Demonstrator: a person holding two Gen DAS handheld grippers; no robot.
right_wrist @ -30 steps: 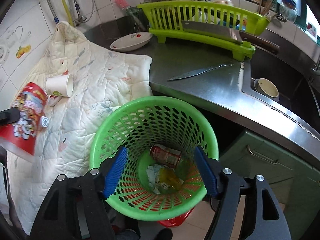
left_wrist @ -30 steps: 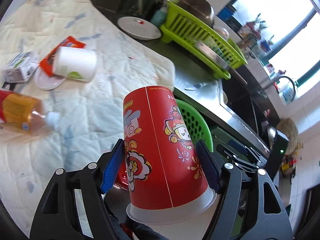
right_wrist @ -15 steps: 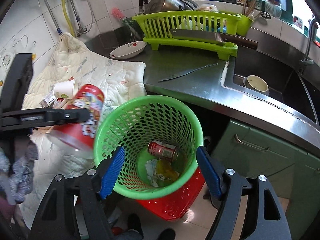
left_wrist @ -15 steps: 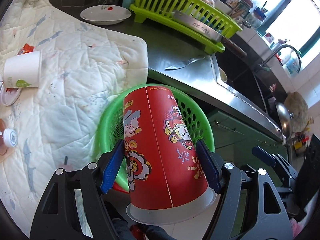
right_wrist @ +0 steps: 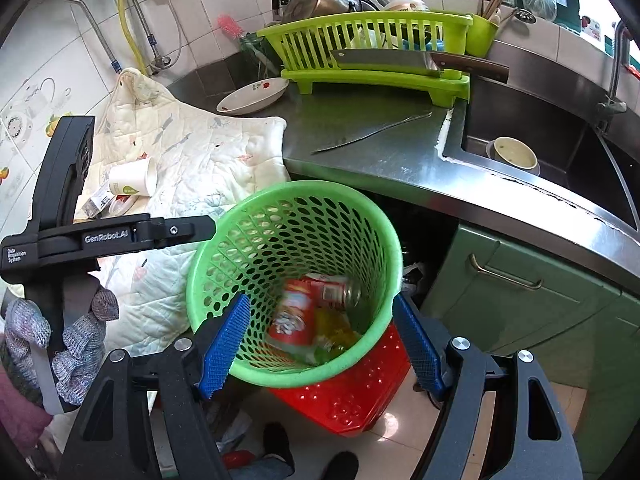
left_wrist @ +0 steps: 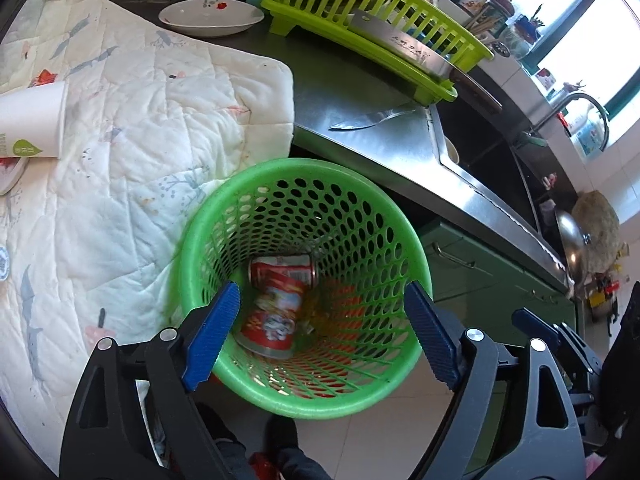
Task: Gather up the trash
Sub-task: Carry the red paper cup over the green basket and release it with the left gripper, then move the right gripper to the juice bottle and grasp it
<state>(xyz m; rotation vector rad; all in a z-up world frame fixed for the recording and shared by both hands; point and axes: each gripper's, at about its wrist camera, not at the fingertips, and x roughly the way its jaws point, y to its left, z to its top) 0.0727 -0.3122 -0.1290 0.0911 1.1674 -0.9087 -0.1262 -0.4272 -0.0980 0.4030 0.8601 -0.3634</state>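
Note:
The red printed paper cup lies blurred inside the green mesh basket, beside a red can. My left gripper hangs over the basket's mouth. Its jaws are opening and nothing is between them. In the right wrist view the same cup and can rest in the basket. My right gripper is open above the basket's near rim, gripping nothing. A white paper cup lies on its side on the quilt, among wrappers.
The basket stands on something red and perforated beside the steel counter. A knife, a plate, a green dish rack with a cleaver, and a sink are behind. A gloved hand holds the left gripper.
My left gripper swung right over the basket with the red cup, then opened. The cup dropped into the basket. My right gripper drew back a little from the basket.

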